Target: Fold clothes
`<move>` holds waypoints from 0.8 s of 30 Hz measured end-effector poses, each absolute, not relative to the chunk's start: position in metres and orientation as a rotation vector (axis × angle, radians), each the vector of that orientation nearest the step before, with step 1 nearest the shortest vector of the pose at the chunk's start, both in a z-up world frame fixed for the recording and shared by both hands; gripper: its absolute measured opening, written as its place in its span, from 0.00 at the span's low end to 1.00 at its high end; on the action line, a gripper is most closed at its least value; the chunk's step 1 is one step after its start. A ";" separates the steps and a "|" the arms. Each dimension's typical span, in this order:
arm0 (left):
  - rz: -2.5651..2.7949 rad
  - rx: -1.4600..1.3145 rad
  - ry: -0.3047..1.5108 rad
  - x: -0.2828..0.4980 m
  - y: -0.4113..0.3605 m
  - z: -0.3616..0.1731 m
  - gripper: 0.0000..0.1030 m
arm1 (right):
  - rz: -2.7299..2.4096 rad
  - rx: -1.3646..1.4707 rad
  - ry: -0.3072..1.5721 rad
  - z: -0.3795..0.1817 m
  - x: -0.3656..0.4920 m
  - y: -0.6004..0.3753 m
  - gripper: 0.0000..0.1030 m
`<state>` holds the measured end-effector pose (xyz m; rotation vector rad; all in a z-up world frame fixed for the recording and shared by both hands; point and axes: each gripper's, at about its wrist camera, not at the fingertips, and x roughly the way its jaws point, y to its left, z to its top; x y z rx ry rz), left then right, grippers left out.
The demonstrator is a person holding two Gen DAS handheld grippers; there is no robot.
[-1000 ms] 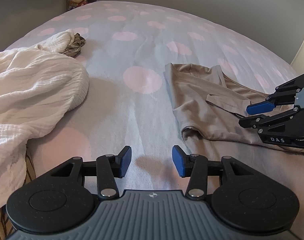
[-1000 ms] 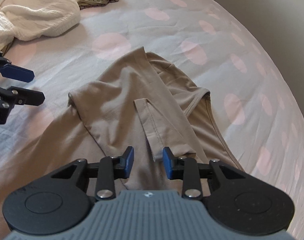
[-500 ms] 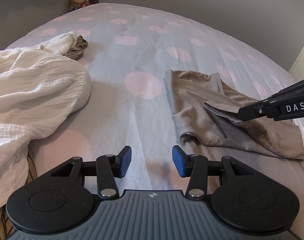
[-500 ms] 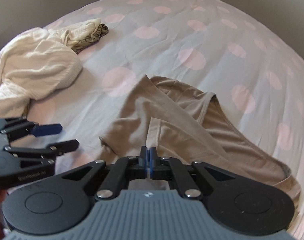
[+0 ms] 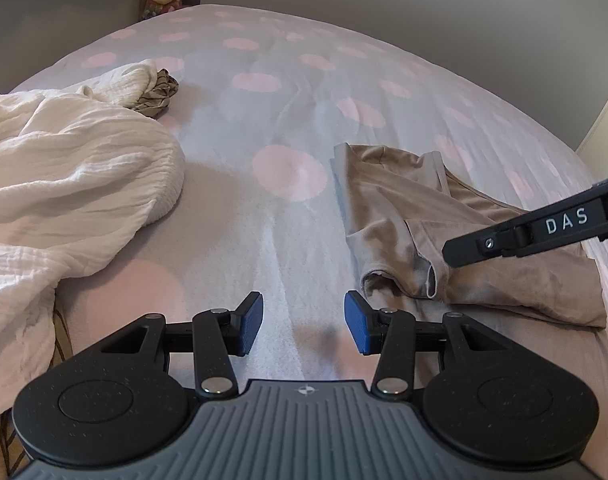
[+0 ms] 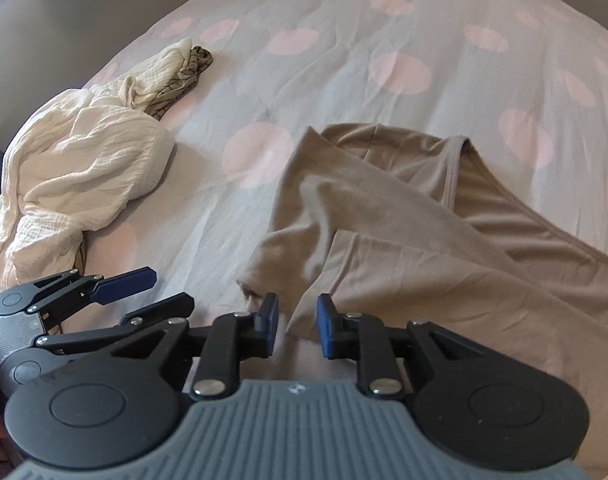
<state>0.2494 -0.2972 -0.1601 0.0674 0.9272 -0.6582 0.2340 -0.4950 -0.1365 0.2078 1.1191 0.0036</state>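
The bed point(image 5: 287, 92), under its grey sheet with pink dots, takes up nearly everything you see, a bare wall behind it. Your right gripper point(image 6: 297, 326) hangs over the near edge of the tan top point(image 6: 444, 240), its blue pads a little apart with a fold of that edge lying in the gap (neither pad appears to press on it, so count it as not held). Its jaws have just been opening again after pinching fully shut half a second ago, and the sleeve fold it gripped then now lies slack on the garment. Your left gripper point(image 5: 304, 328) is about half open over bare sheet, holding nothing, just left of the top's corner.

The top lies rumpled on the right side of the bed, one sleeve already crossed over the body. To fold it well, take the hem edge with both grippers, pinch only the layers you mean to move, and lift low so the crossed sleeve does not slide off.

Further out, the white crinkled garment point(image 5: 63, 184) and the small patterned piece point(image 5: 155, 96) sit heaped at the left, unchanged from a second ago, as is your left gripper.
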 end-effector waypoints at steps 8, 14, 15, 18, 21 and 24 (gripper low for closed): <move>-0.624 0.113 0.936 0.250 -0.298 -0.164 0.42 | -0.054 0.175 1.093 -0.138 0.257 -0.507 0.23; -0.621 0.137 0.950 0.251 -0.300 -0.169 0.42 | -0.086 0.066 1.109 -0.155 0.281 -0.501 0.23; -0.622 0.137 0.955 0.252 -0.300 -0.170 0.42 | -0.079 0.048 1.117 -0.159 0.283 -0.501 0.23; -0.621 0.134 0.964 0.254 -0.300 -0.173 0.42 | -0.062 -0.011 1.140 -0.170 0.287 -0.499 0.23; -0.623 0.131 0.964 0.254 -0.300 -0.172 0.42 | -0.045 -0.066 1.151 -0.180 0.287 -0.494 0.23; -0.625 0.124 0.970 0.254 -0.298 -0.172 0.42 | -0.022 -0.086 1.143 -0.181 0.285 -0.490 0.06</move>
